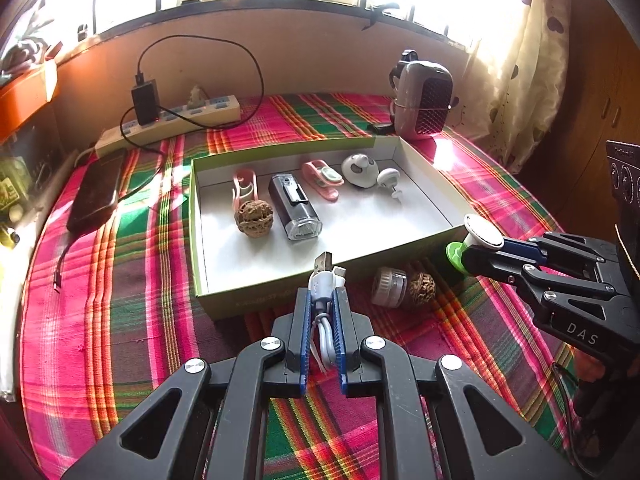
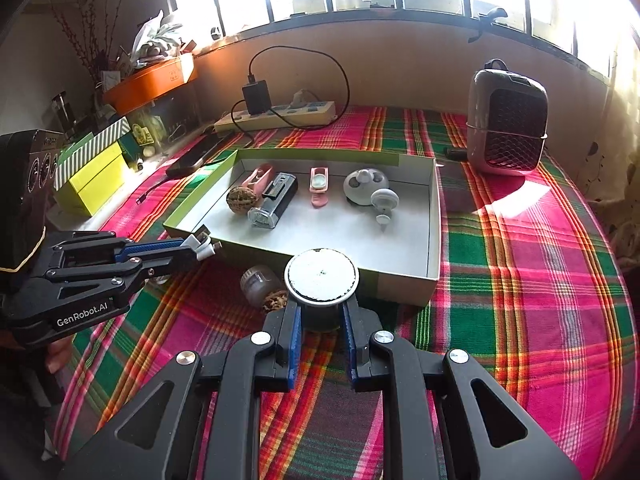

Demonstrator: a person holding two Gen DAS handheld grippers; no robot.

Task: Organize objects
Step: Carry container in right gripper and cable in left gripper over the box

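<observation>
A shallow green-edged box (image 1: pixel 424 168) (image 2: pixel 434 216) sits on the plaid cloth and holds a walnut (image 1: pixel 253 216), a black light (image 1: pixel 295 205), two pink clips, a white round gadget (image 1: pixel 359 170) and a small white hook. My left gripper (image 1: pixel 322 292) (image 2: pixel 200 246) is shut on a coiled white USB cable (image 1: pixel 323 280) just above the box's near wall. My right gripper (image 2: pixel 321 312) (image 1: pixel 466 250) is shut on a round white-topped suction hook (image 2: pixel 321 274) with a green base (image 1: pixel 454 254), near the box's near right corner.
A small round lamp (image 1: pixel 388 285) (image 2: pixel 258 280) and a second walnut (image 1: pixel 422 286) lie on the cloth in front of the box. A phone (image 1: pixel 96 194), power strip (image 1: pixel 172 122) with charger, and a heater (image 2: pixel 506 120) stand behind.
</observation>
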